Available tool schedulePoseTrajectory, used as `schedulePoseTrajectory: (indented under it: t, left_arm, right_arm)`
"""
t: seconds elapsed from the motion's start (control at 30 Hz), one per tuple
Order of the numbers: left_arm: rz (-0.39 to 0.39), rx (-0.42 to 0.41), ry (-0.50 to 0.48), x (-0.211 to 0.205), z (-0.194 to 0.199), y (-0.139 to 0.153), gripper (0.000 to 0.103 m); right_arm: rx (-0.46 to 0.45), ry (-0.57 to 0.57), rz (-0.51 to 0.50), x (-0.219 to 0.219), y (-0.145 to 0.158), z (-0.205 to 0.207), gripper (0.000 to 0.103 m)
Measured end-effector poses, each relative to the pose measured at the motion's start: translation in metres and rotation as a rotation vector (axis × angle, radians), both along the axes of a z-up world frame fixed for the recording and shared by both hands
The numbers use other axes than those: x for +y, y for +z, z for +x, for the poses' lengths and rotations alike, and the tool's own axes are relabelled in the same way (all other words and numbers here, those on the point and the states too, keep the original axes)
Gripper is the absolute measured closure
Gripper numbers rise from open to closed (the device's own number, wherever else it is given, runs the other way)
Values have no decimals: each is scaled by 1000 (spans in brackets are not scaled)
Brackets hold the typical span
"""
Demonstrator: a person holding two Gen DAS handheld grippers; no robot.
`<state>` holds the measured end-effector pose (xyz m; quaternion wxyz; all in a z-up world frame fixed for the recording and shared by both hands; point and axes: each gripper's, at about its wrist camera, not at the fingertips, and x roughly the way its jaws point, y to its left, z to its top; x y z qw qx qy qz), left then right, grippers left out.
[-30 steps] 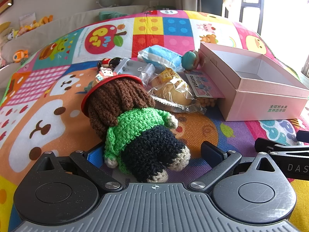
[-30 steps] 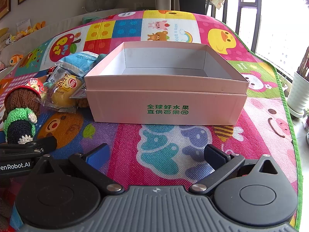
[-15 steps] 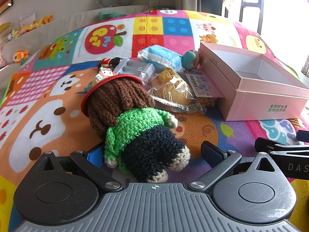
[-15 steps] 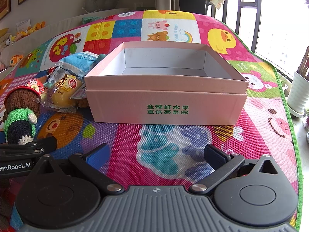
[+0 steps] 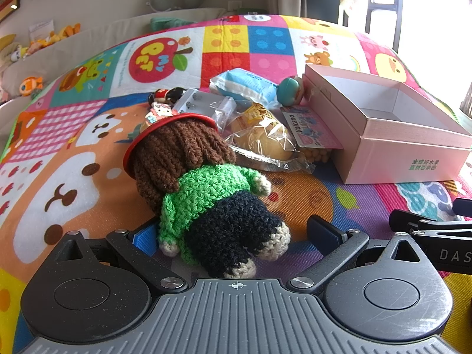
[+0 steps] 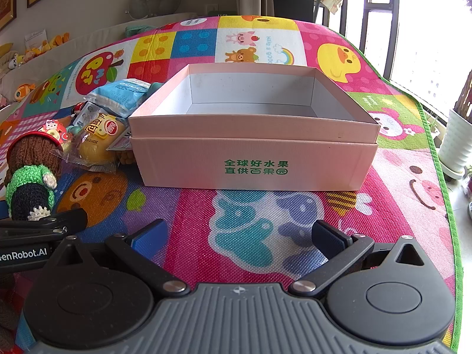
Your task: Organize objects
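A crocheted doll (image 5: 206, 188) with brown hair, green top and black trousers lies on the play mat, its legs between the wide-open fingers of my left gripper (image 5: 233, 233); the fingers do not press it. It also shows in the right wrist view (image 6: 29, 177). An empty pink box (image 6: 253, 135) stands on the mat, also in the left wrist view (image 5: 383, 129). My right gripper (image 6: 239, 236) is open and empty, on the mat in front of the box.
Left of the box lies a pile: a wrapped bun (image 5: 262, 138), a blue packet (image 5: 244, 85), a teal ball toy (image 5: 290, 91), a snack card (image 5: 312, 126), small figures (image 5: 165, 96). A plant pot (image 6: 457, 144) stands off the mat's right edge.
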<state>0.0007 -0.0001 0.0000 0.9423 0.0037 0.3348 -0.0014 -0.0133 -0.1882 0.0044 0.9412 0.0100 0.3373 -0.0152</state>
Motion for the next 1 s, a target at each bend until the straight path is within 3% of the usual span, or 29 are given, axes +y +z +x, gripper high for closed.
schedulePoseTrajectory:
  t: [1.0]
  left_arm:
    - [9,0,9,-3,0,1,0]
  right_arm:
    - [1,45,4,-2,3,-2,0]
